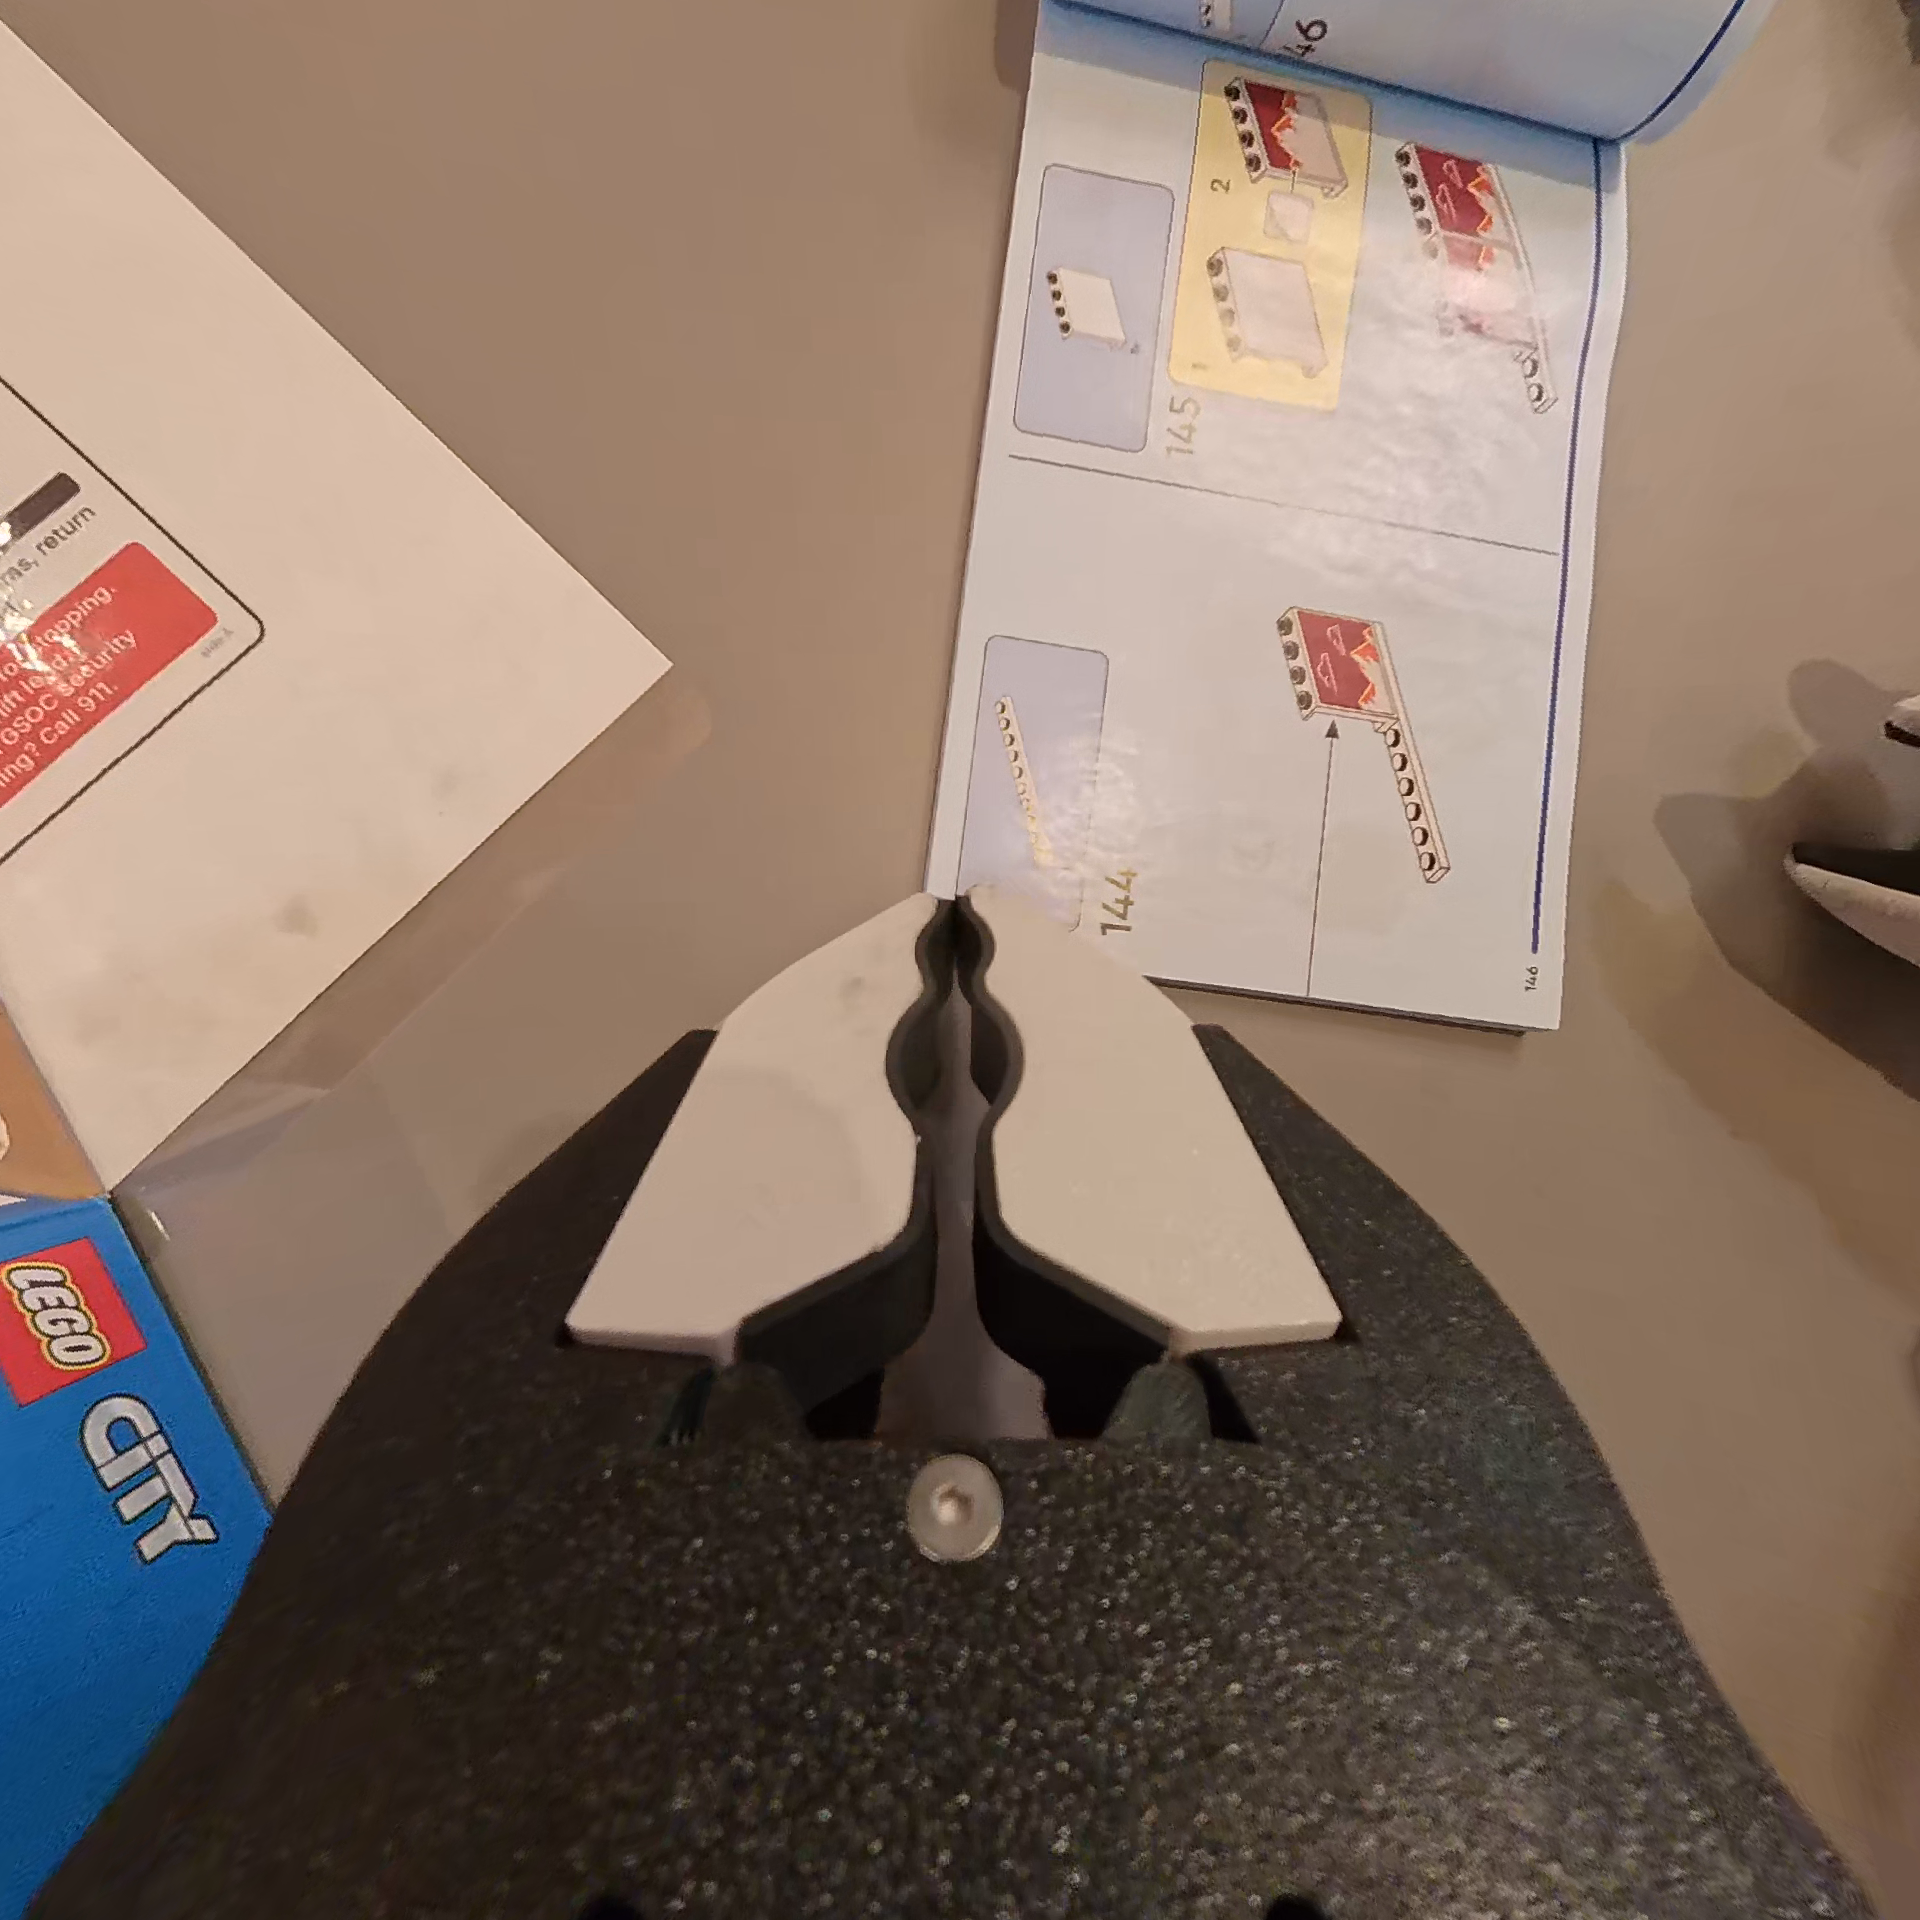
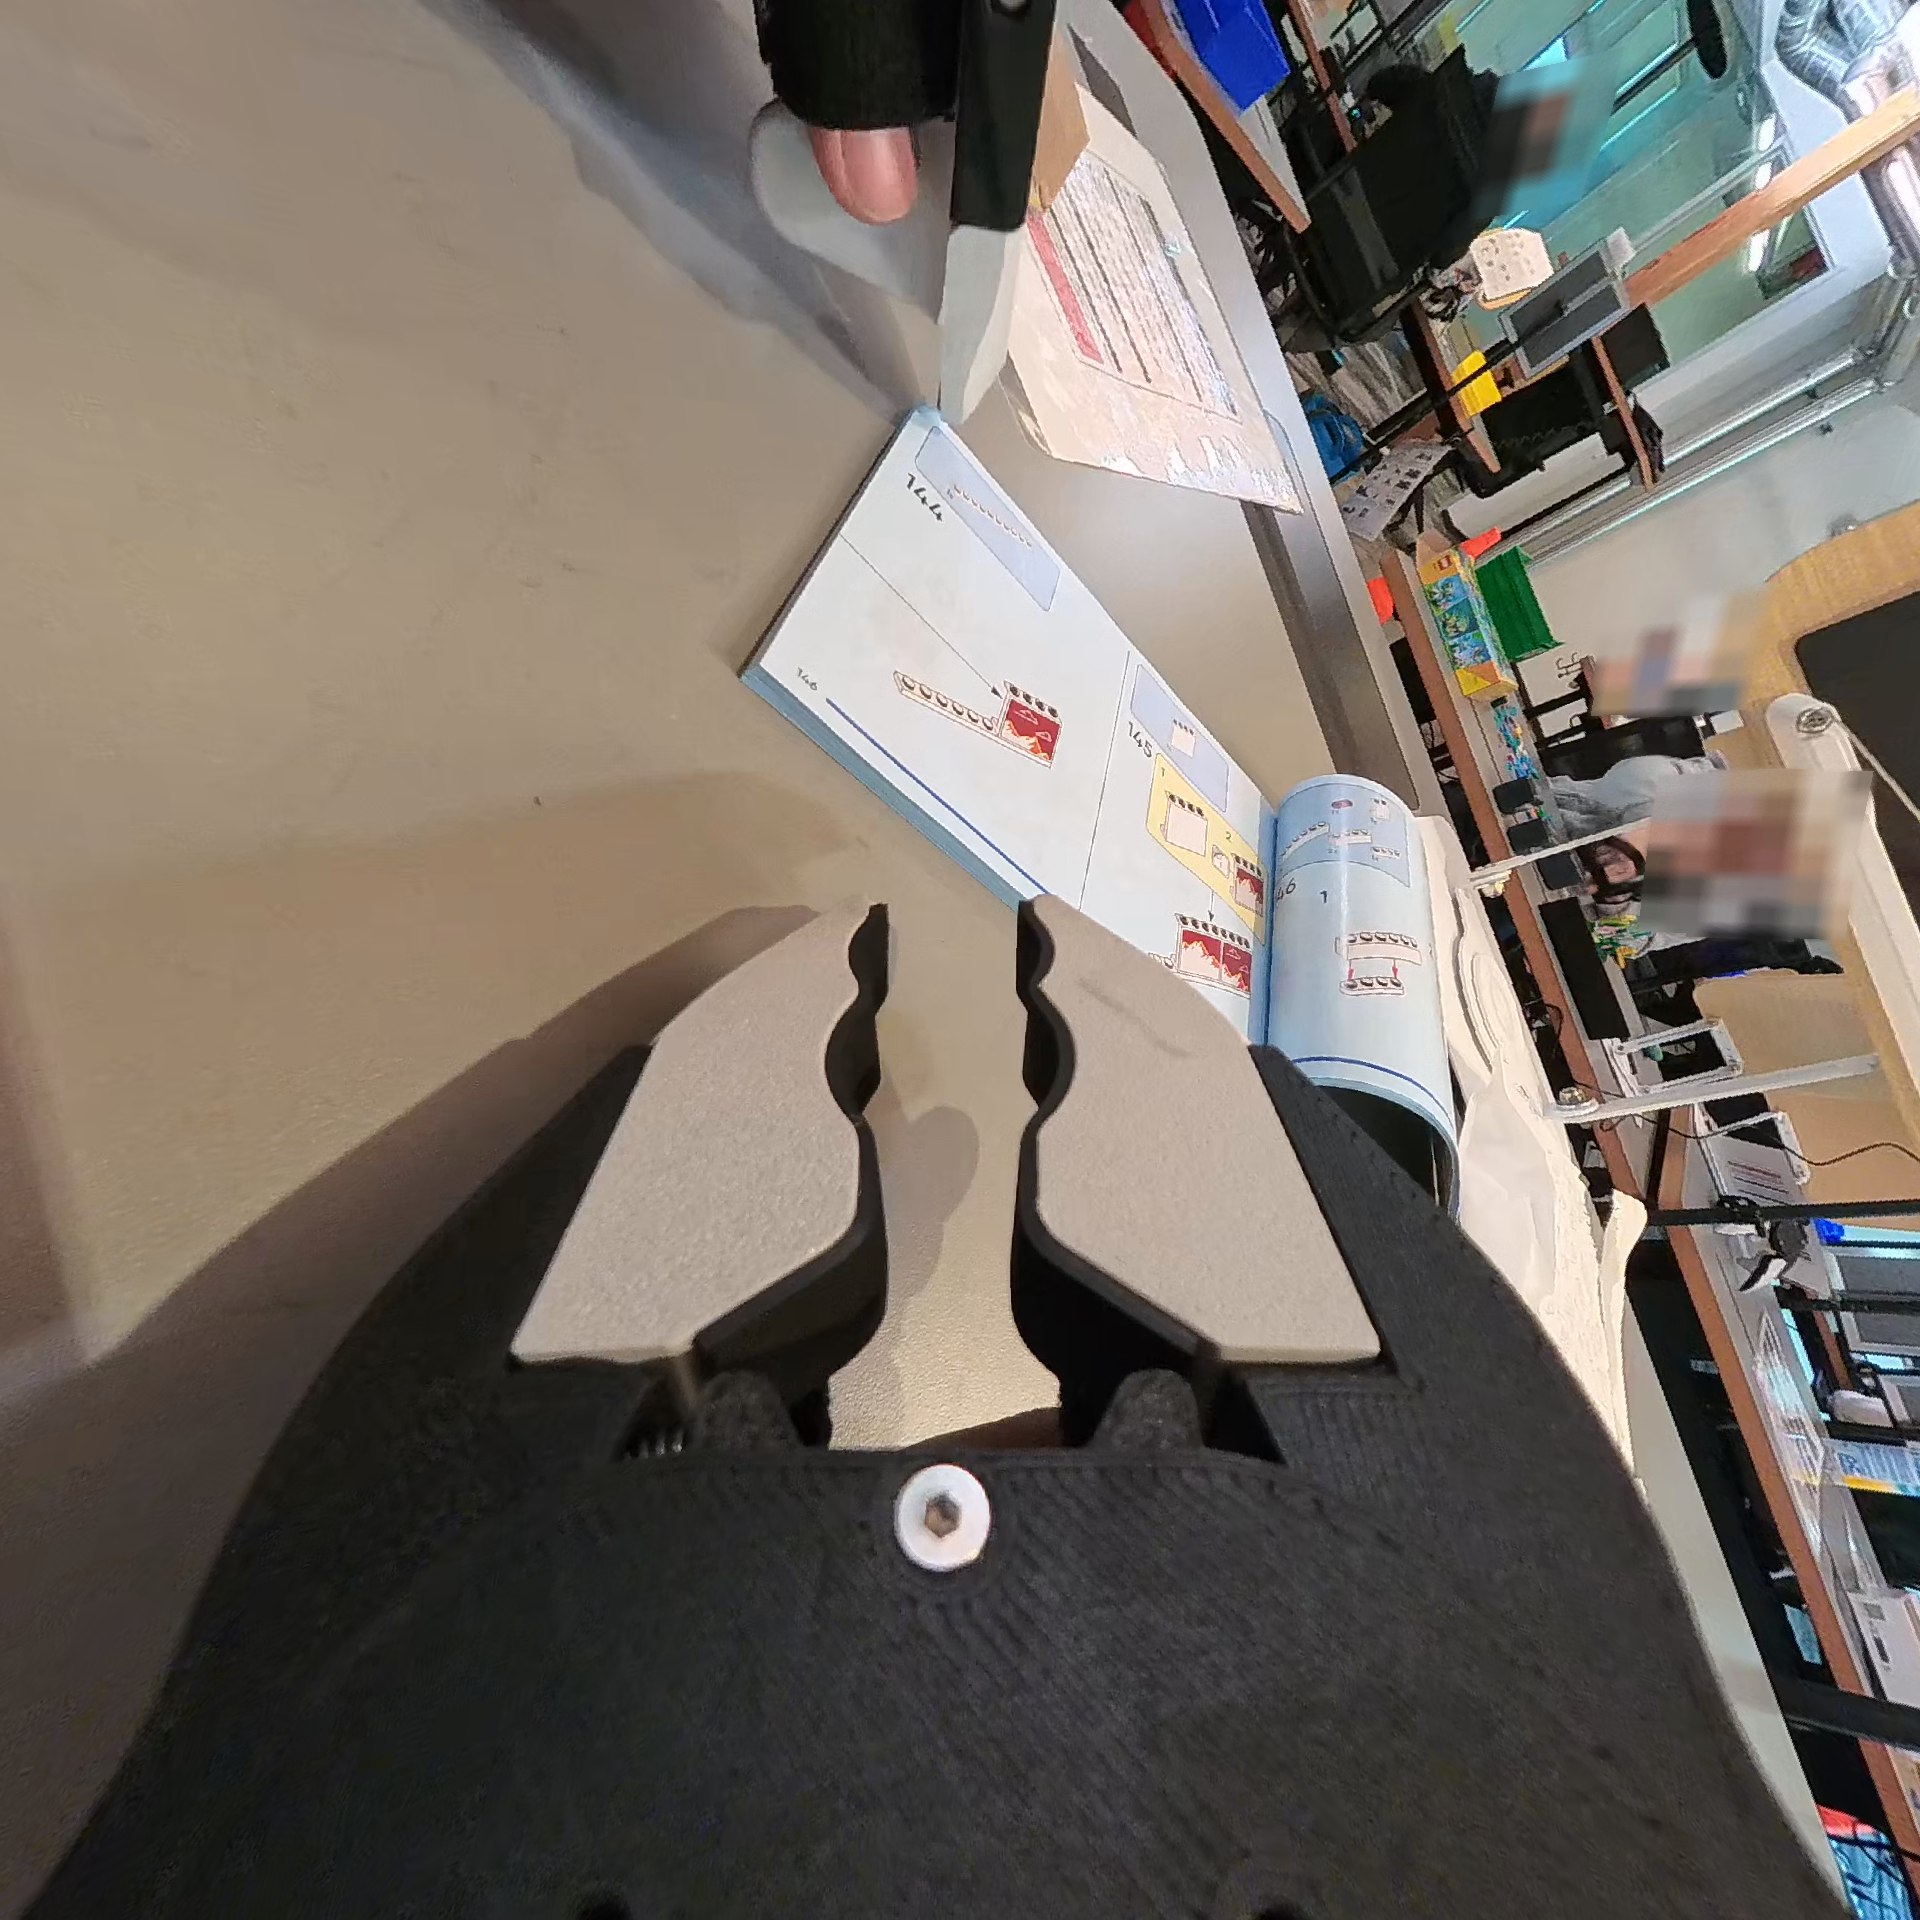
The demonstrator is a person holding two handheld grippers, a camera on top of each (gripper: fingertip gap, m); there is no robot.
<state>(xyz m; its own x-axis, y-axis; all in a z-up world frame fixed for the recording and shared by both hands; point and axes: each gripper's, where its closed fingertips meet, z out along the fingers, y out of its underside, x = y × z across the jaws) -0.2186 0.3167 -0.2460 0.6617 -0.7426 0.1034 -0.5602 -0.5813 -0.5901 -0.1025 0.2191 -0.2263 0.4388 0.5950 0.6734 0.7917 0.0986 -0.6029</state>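
An open instruction booklet lies on the beige table; it also shows in the right wrist view. My left gripper is shut, its tips meeting on the near left corner of the booklet's top page. The right wrist view shows one of its fingers pointing down at that same corner, held by a gloved hand. My right gripper is open with nothing between its pads, above bare table just beside the booklet's edge. It shows at the right edge of the left wrist view.
A white printed sheet in a clear sleeve lies left of the booklet, also in the right wrist view. A blue toy box sits at the near left. The booklet's other pages curl up. The table's far edge runs behind. The gap from one gripper's tips to the other's is roughly 15 cm.
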